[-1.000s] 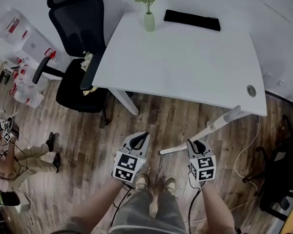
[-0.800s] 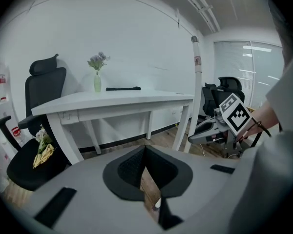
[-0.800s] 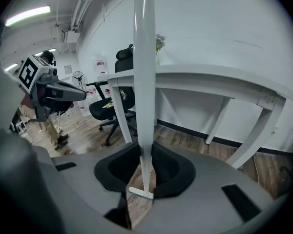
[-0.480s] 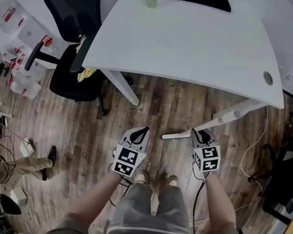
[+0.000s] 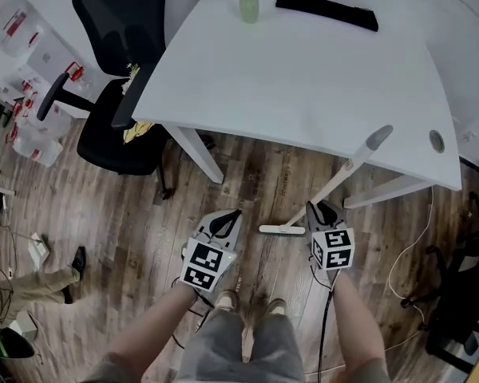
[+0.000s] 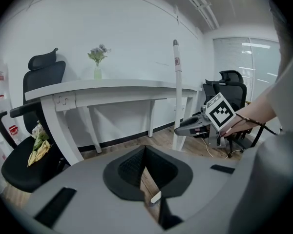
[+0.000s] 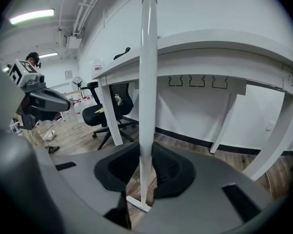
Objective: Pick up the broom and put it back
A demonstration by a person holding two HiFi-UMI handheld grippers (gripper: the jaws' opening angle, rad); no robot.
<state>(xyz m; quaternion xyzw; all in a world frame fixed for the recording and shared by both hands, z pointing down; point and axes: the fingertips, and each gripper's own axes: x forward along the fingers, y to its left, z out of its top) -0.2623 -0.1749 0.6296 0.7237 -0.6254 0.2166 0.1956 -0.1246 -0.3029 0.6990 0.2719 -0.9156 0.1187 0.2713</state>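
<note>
The broom is a white pole with a small flat head resting on the wood floor. Its grey handle end leans up over the table's front edge. My right gripper is shut on the pole low down, just above the head. In the right gripper view the pole stands upright between the pads, with the head below them. My left gripper hangs to the left of the broom head, shut and empty. The left gripper view shows the pole off to the right of the left gripper.
A white desk carries a vase and a black pad; its legs stand just ahead. A black office chair is at the left, another at the right. A cable trails on the floor.
The broom has tipped from a low slant to a steeper one, and its handle end now shows above the desk edge. The right gripper still holds it; both grippers have sunk a little.
</note>
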